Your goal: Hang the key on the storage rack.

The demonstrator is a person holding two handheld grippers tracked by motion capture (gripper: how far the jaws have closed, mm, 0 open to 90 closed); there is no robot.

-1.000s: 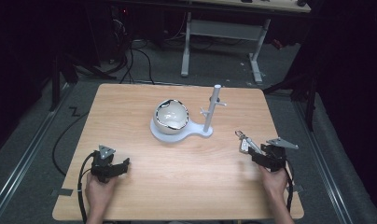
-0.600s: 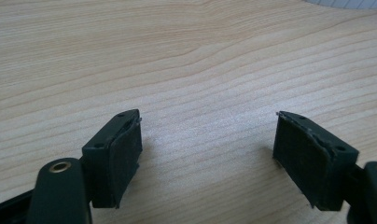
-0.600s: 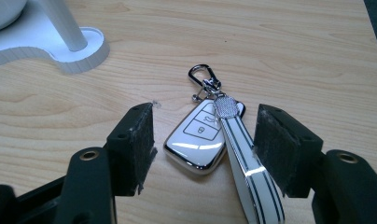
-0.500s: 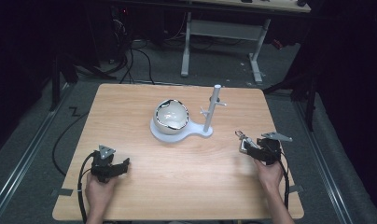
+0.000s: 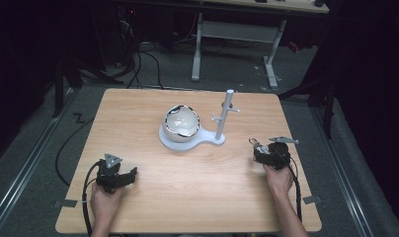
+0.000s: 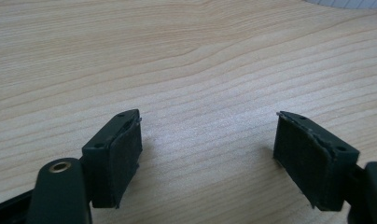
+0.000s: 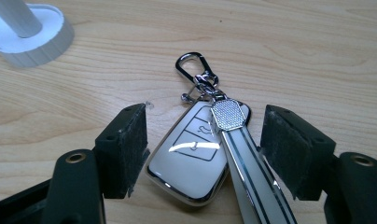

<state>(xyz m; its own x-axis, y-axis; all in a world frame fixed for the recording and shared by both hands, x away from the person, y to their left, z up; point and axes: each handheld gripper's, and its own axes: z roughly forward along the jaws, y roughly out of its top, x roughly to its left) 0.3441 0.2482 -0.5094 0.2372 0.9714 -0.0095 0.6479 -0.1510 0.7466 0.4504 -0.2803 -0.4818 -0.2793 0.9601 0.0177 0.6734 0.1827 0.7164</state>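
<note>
Car key fob [image 7: 192, 154] is lying flat on the wooden surface [image 5: 187, 197] right between the jaws of my right claw [image 7: 203, 149], over on the right side of the surface and a bit out from the white stand [image 5: 207, 139]. It's got a glossy white case with a silver rim, a white strap [image 7: 252, 172] with a sparkly silver tab running down across its right half, and a silver carabiner clip [image 7: 192, 67] pointing away from me. My right claw's jaws have just been opening, and now they stand wide with the fob sitting loose in the gap, pads off it on both sides as far as I can see, though the strap runs pretty close to the right pad. The stand's rounded base corner and pole peek in at the top left of the right gripper view. In the high view that stand carries a white bowl-looking thing [image 5: 181, 123] with a dark rim, plus an upright peg post [image 5: 226, 113] just beside it. My left claw [image 6: 207, 149] is parked near the front left corner, well apart from everything, jaws spread wide over bare wood with nothing between them.
</note>
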